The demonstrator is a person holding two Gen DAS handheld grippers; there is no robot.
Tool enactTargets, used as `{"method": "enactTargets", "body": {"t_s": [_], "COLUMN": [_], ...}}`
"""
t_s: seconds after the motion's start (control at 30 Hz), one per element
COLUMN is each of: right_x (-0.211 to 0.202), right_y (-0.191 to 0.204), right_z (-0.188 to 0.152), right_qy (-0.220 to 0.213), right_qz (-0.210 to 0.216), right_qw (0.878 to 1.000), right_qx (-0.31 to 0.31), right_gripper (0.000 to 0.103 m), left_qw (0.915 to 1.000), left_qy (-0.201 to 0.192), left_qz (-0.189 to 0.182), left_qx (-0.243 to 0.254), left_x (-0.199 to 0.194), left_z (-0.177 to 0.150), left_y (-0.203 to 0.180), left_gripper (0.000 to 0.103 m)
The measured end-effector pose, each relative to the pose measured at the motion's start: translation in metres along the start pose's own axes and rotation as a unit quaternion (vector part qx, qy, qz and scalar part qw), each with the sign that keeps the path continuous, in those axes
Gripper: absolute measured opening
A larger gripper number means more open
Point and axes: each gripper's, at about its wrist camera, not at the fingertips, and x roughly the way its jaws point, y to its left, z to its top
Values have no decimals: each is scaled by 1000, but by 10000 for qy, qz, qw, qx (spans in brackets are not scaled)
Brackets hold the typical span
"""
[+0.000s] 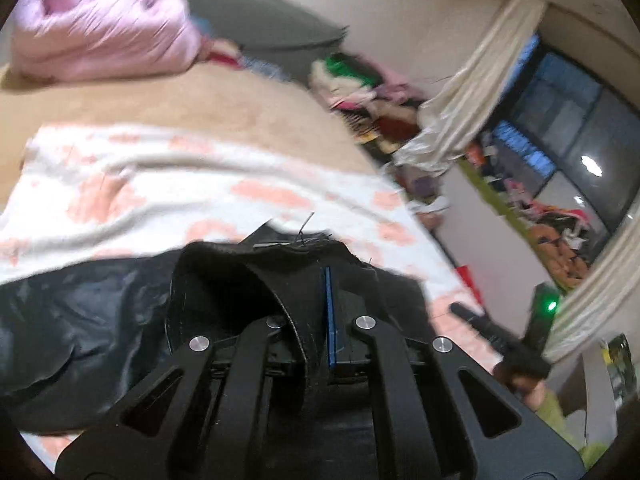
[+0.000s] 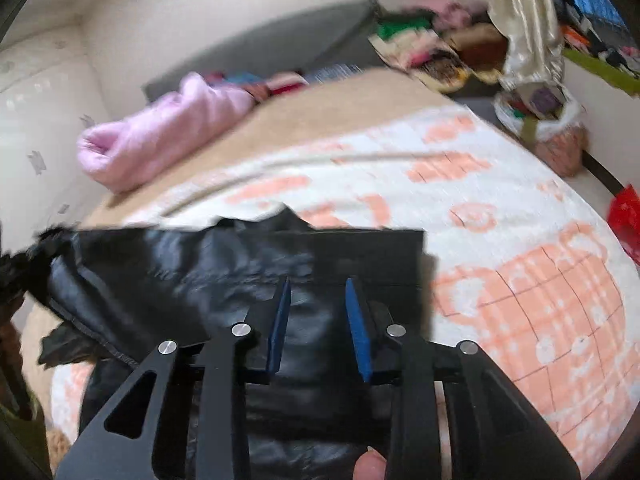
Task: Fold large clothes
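A shiny black garment (image 1: 92,312) lies on the white and pink blanket (image 1: 208,184) of a bed. My left gripper (image 1: 326,276) is shut on a thick black hem of that garment, which bunches up over its fingers and hides most of the blue pads. In the right wrist view the black garment (image 2: 192,264) spreads flat, its straight edge toward the right. My right gripper (image 2: 316,284) hovers over it with its blue pads (image 2: 358,336) apart and nothing pinched between them. The right gripper (image 1: 500,340) also shows at the right of the left wrist view.
A pink padded jacket (image 2: 160,132) lies at the far side on a tan sheet (image 2: 320,108). Piles of clothes (image 2: 440,52) and a cream curtain (image 2: 524,20) stand beyond the bed. A red bag (image 2: 624,216) sits off the bed's right edge.
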Motion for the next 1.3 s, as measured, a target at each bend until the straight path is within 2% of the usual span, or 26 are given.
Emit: {"method": "enactTargets", "body": {"t_s": [0.13,0.23,0.33,0.4,0.5,0.57,0.63,0.67,0.7,0.77,0.8,0.87,0.97,1.03,1.07,1.1,1.2,1.23,1.3], "right_x": [36,61,84,100,106,102,87,77,65,47,37,23,12,12,13,14,23,27,31], "right_y": [-2,-4,-17,-32,-48,-53,-47,-41,-34,-21,-11,4,25,34,36,37,35,31,23], "right_z": [1,2,-3,-9,-15,-15,-12,-10,-10,-11,-14,-21,-35,-43,-47,-50,-63,-68,-75], "right_qy": [297,534,814,992,958,936,808,722,597,407,315,207,153,263,339,377,630,768,864], "right_qz": [-80,-140,-454,-546,-359,-233,-161,-125,-119,-75,-19,2,11,-65,-71,-108,-288,-384,-345], "right_qw": [9995,9985,9956,9933,9935,9932,9950,9961,9976,9991,9995,9992,9978,9967,9963,9962,9953,9944,9948], "right_qx": [26,-49,-3,213,499,652,570,481,330,94,-87,-339,-645,-769,-790,-781,-679,-617,-405], "right_gripper": [26,26,21,14,9,10,20,40,59,60,60,61,61,65,67,69,70,70,70], "left_qw": [9981,9970,9959,9943,9920,9922,9925,9929,9933,9931,9896,9854,9863,9897,9917,9912,9796,9778,9745], "left_qy": [394,502,614,759,923,912,894,839,777,608,557,342,158,284,503,592,990,1038,1135], "left_qz": [282,495,565,640,739,632,667,727,756,955,1310,1665,1627,1381,1156,1144,1665,1745,1904], "left_qx": [-387,-325,-351,-391,-449,-559,-501,-435,-389,-303,-224,-78,209,228,238,289,537,510,349], "left_x": [28,39,45,54,66,66,59,54,47,32,24,7,-5,-1,8,15,44,49,59], "left_z": [-19,-36,-47,-57,-71,-75,-72,-68,-66,-61,-58,-56,-54,-57,-62,-65,-84,-88,-95], "left_y": [40,53,64,73,84,91,87,81,76,69,65,52,29,19,13,10,10,14,29], "left_gripper": [0,0,0,2,6,7,13,15,23,27,29,31,35,42,43,43,52,59,60]}}
